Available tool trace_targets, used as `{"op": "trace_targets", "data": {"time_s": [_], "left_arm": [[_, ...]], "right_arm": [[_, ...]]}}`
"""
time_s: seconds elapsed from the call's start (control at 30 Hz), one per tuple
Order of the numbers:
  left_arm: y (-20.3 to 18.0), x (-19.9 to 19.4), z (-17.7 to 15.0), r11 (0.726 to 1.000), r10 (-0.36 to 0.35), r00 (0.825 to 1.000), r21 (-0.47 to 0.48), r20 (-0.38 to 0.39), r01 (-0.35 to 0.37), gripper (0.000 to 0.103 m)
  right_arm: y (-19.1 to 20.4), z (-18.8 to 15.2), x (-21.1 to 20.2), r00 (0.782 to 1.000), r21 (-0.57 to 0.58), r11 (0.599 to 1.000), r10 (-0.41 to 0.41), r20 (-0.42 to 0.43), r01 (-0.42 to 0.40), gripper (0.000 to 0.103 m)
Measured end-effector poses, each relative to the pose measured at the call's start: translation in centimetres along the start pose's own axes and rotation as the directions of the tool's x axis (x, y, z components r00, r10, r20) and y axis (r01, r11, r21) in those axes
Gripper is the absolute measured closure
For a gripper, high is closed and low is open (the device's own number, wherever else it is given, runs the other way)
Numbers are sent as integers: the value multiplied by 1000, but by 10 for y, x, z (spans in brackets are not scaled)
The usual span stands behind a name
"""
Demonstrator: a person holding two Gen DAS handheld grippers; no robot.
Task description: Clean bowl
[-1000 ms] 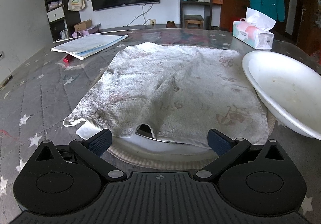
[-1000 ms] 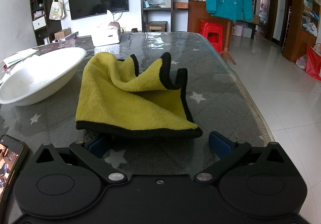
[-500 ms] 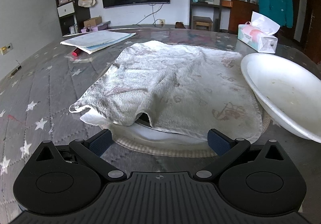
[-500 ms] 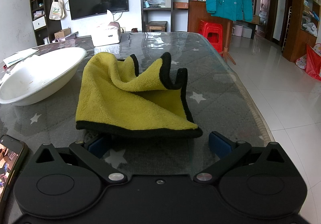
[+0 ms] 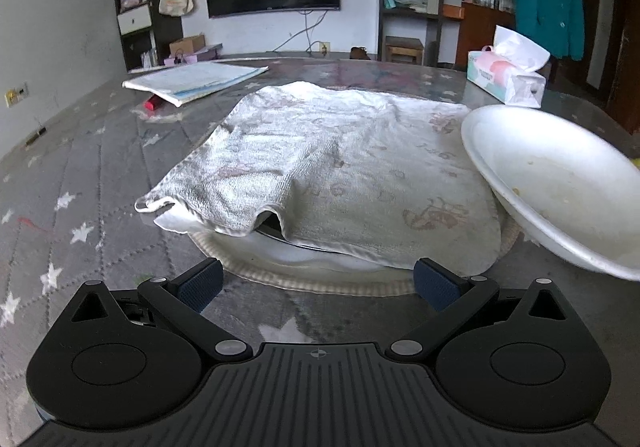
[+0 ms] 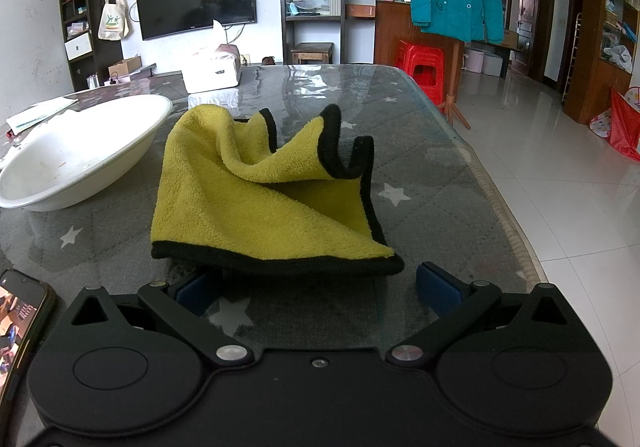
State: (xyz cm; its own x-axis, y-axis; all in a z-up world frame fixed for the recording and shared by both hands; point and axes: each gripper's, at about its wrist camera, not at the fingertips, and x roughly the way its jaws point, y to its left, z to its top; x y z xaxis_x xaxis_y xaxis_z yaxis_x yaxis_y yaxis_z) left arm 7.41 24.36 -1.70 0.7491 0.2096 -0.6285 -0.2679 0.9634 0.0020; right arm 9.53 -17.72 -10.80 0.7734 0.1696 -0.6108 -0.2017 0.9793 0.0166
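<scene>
**Two cloths within reach, bowl unwiped**

Hovering low at the bottom of the left wrist frame, the left gripper (image 5: 316,285) had its blue pads spread wide apart, empty, just short of the near hem of a white towel (image 5: 340,167). The towel lay draped over a round mat (image 5: 256,279) in mid-frame. The bowl (image 5: 560,191) sat at the right of that frame, its rim overhanging the towel's right edge, with specks of residue inside.

In the right wrist view the right gripper (image 6: 316,289) was likewise spread and empty, its left pad partly tucked under the near black hem of a yellow cloth (image 6: 248,215). A phone (image 6: 20,311) lay at the lower left, close beside the gripper body. The bowl showed at the left of this frame, just beside the cloth.

The likely trouble: closing on a single thin hem could let either cloth slip free, and dragging the towel could tip the overhanging bowl. A leftward sweep might knock the phone.

The table edge (image 6: 496,199) ran up the right of the frame, near the cloth; open tabletop lay farther back, toward the tissue box (image 6: 212,71).
</scene>
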Motion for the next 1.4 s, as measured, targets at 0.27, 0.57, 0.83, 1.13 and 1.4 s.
{"op": "trace_targets", "data": {"time_s": [0.27, 0.57, 0.83, 1.13, 1.4], "left_arm": [[-1, 1, 0, 1000, -6, 1000, -1, 1, 6, 0], [-3, 7, 4, 1000, -2, 1000, 0, 3, 2, 0], [-2, 8, 3, 1000, -4, 1000, -3, 3, 4, 0], [-2, 8, 3, 1000, -3, 1000, -2, 3, 4, 0], [-1, 8, 3, 1000, -4, 1000, -2, 3, 4, 0]], "right_arm": [[1, 0, 0, 1000, 0, 1000, 0, 0, 0, 0], [0, 0, 0, 1000, 0, 1000, 0, 0, 0, 0], [0, 0, 0, 1000, 0, 1000, 0, 0, 0, 0], [0, 0, 0, 1000, 0, 1000, 0, 0, 0, 0], [0, 0, 0, 1000, 0, 1000, 0, 0, 0, 0]]}}
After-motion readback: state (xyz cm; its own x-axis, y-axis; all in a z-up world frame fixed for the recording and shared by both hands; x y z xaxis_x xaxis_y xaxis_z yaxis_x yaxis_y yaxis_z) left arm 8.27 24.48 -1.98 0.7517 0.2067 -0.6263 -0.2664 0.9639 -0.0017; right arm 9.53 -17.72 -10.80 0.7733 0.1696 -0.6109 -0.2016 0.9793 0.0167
